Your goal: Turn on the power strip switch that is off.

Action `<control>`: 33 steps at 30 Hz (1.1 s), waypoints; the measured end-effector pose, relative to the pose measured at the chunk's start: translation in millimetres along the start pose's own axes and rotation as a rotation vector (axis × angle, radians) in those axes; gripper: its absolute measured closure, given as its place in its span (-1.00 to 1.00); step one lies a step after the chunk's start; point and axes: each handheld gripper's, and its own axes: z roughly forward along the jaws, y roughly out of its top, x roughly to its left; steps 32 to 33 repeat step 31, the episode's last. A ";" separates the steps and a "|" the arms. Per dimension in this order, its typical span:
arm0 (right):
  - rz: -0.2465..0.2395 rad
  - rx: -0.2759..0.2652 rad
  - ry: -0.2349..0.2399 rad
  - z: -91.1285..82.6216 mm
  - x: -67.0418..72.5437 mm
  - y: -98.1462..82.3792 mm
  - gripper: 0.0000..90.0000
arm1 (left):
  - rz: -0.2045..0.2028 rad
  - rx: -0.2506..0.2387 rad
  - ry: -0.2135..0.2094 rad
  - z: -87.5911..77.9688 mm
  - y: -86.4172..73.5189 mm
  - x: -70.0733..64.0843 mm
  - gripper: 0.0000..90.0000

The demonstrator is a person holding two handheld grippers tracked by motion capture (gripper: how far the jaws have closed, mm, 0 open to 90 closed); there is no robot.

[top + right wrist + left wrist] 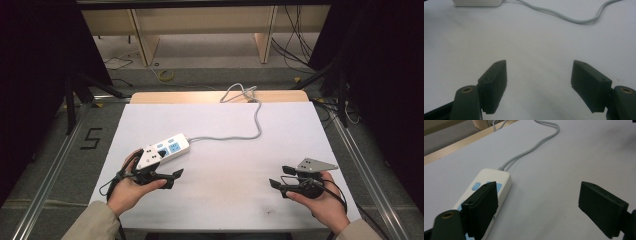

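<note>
Lying flat on the white table [225, 165], left of the middle: a white power strip [165, 149] with pale blue sockets, its long side running diagonally from near left to far right. Trailing from its far end, a grey cord [257, 122], curving across the table and over the far edge. Just beside the strip's near end, and partly over it in the high view: left hand-held gripper [172, 179], held low in the left hand [131, 187], jaws spread wide with nothing between them. Seen in the left gripper view: left hand-held gripper [537, 202] with one jaw in front of the strip's [491, 183] near half, the other over bare table [564, 157]; contact with the strip cannot be told. Cord [534, 146] snaking off toward the far edge. Well apart, at the near right of the table: right hand-held gripper [278, 177], gripped in the right hand [320, 202], grey three-cornered plate on top, jaws likewise wide apart and holding nothing. Pointing toward the strip, as shown in the right gripper view: right hand-held gripper [539, 82] over bare table [531, 45], the strip's end [477, 2] at the top edge, the cord [574, 18] curving beside it.
</note>
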 end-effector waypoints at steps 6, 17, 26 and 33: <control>0.001 -0.003 0.002 -0.4 -0.1 -0.2 -0.34 | -0.005 0.005 0.018 -6.4 -8.9 2.8 -0.65; -0.006 -0.001 0.003 -0.4 0.0 -0.1 -0.35 | 0.012 0.049 0.057 -18.7 -31.6 2.3 -0.65; -0.011 0.000 0.003 -0.7 -0.1 0.2 -0.35 | 0.022 0.054 0.062 -19.1 -34.0 1.7 -0.65; -0.011 0.001 0.002 -0.6 -0.5 0.2 -0.35 | 0.022 0.051 0.055 -16.7 -32.3 -1.0 -0.65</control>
